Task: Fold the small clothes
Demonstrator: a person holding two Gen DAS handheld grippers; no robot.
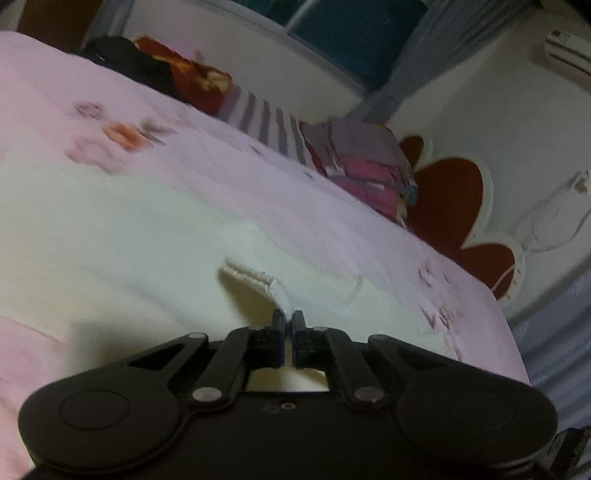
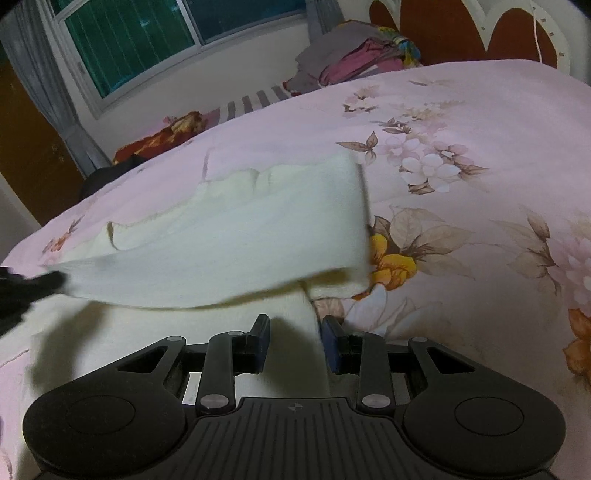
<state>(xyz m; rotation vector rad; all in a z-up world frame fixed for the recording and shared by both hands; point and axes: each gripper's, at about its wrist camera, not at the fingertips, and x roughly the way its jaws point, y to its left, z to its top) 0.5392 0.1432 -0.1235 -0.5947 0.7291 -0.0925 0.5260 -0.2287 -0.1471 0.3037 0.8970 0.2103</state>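
While the pink floral bed cover (image 2: 461, 110) spreads across the bed, a cream garment (image 2: 229, 236) lies on it, one part lifted.

A pile of folded clothes (image 2: 354, 59) sits at the far edge of the bed near the headboard (image 2: 436, 26). The left gripper (image 1: 287, 318) has its fingers pressed together on a hemmed edge of the cream garment, raising it off the cover. The right gripper (image 2: 295, 326) hovers with its fingers apart over the garment's near edge, gripping nothing.

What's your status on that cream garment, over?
Left gripper shut on cream garment, edge lifted. Right gripper open, low over the cloth. Clothes pile far off on bed; nothing blocking.
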